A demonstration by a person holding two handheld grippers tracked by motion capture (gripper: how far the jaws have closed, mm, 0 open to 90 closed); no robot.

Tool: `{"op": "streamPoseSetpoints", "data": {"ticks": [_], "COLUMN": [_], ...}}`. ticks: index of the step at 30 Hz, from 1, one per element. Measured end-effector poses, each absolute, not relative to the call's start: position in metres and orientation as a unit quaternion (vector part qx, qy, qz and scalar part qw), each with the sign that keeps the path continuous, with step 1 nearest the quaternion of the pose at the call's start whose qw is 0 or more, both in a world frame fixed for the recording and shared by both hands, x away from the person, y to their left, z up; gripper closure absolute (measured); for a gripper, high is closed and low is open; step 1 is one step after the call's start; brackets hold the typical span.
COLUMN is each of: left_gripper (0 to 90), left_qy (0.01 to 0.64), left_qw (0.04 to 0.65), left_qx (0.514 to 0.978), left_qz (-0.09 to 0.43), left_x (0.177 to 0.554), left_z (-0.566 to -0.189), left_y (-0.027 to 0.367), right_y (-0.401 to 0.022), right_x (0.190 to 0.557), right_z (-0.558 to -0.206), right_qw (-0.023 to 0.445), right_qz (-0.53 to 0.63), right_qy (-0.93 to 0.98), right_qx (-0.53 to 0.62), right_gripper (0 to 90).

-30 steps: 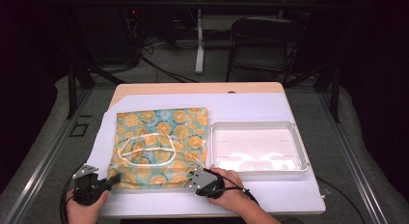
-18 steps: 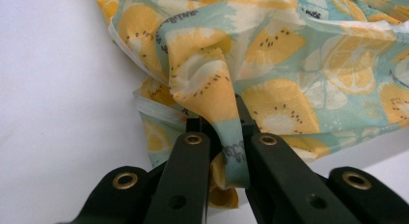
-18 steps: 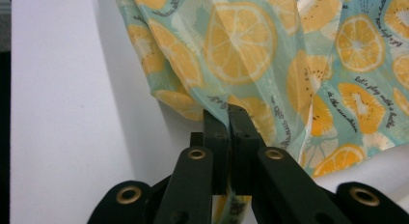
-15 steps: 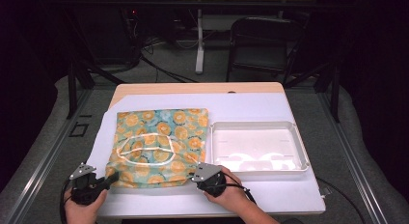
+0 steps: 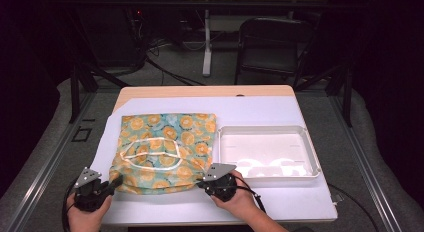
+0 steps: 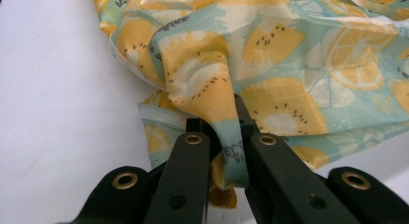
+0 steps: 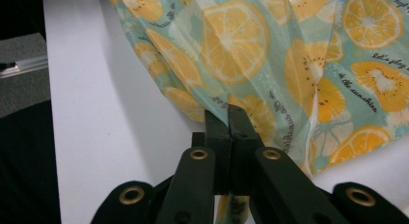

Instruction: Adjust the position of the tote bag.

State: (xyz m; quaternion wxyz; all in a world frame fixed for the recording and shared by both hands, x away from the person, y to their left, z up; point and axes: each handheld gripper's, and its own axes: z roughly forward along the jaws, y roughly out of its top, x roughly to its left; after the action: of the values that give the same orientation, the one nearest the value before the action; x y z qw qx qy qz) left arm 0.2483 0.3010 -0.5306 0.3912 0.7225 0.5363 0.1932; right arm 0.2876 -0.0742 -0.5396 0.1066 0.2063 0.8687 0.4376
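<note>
Fruit-print cloth bag (image 5: 165, 149) is laid flat on the white worktop (image 5: 260, 114), left of the empty white tray (image 5: 268, 152), just beside it. Its near-left corner is pinched in the closed fingers of the left gripper (image 6: 223, 132); a fold of cloth is bunched between them. Its near-right edge is clamped by the right gripper (image 7: 227, 119), fingers fully together on the fabric.

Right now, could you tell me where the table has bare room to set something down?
The white tray is empty inside. Bare tabletop runs behind the fruit-print cloth and the tray, and along the near edge right of the right tongs. The near-left corner is crowded: both tongs, left included, pinch the cloth's near edge.
</note>
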Motion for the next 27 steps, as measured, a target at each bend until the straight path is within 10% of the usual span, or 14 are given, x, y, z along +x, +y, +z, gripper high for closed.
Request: {"op": "streamPoseSetpoints", "data": {"ticks": [27], "left_gripper": [89.3], "left_qy": [0.507], "left_qw": [0.402], "left_qx": [0.723], "left_qz": [0.242], "left_x": [0.249], "left_z": [-0.517], "left_y": [0.295], "right_y": [-0.080], "right_x": [0.285], "right_z": [-0.529], "right_qw": [0.100], "right_qz": [0.458], "right_qy": [0.856], "right_qx": [0.219], "right_gripper": [90.0]}}
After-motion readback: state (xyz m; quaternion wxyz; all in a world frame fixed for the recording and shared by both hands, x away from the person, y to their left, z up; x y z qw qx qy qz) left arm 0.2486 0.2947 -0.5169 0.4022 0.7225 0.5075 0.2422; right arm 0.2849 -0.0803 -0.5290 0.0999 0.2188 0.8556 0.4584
